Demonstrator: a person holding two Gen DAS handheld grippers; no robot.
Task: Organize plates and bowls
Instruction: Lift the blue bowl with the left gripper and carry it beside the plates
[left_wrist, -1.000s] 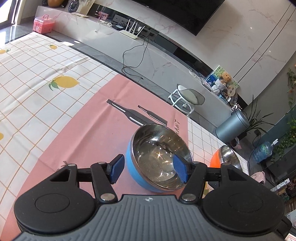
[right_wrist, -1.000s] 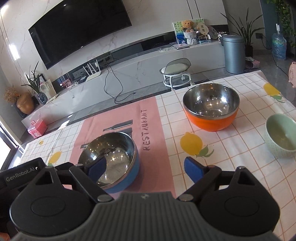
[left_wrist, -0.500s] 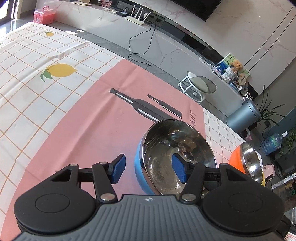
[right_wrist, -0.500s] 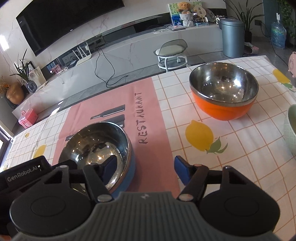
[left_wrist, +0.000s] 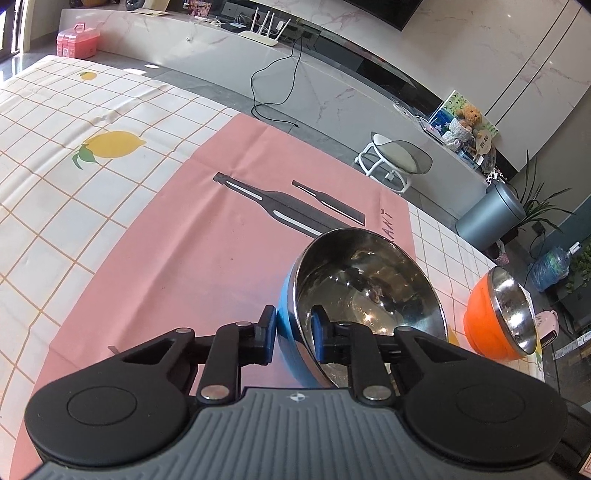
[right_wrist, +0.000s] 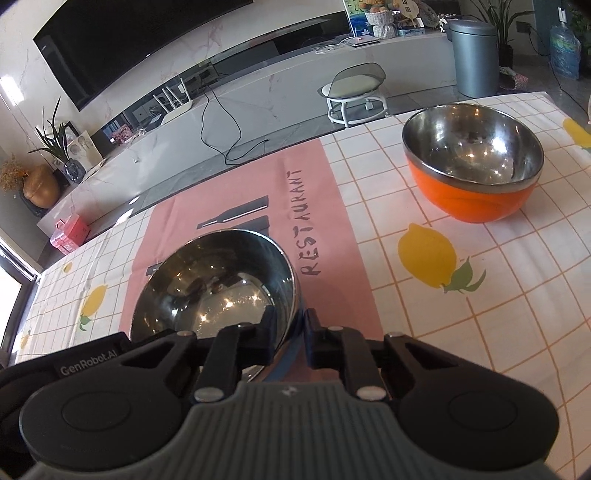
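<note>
A blue bowl (left_wrist: 369, 288) with a steel inside sits on the pink placemat (left_wrist: 184, 240). My left gripper (left_wrist: 293, 332) straddles its left rim, jaws closing, one pad on the blue outside and one on the steel inside. In the right wrist view the same blue bowl (right_wrist: 214, 288) has my right gripper (right_wrist: 290, 339) over its right rim, jaws closing, with the wall pinched between the pads. An orange bowl (right_wrist: 472, 162) with a steel inside stands apart to the right on the checked tablecloth; the left wrist view shows this orange bowl (left_wrist: 495, 314) at the right edge.
The checked lemon-print tablecloth (right_wrist: 480, 332) covers the table around the placemat (right_wrist: 258, 192). The table's far edge (left_wrist: 207, 99) drops to a grey floor with a white stool (left_wrist: 395, 158) and a grey bin (left_wrist: 491, 218) beyond.
Both grippers came down and closer to the blue bowl, and their wide jaws narrowed onto its opposite rims. The green bowl has left the right wrist view.
</note>
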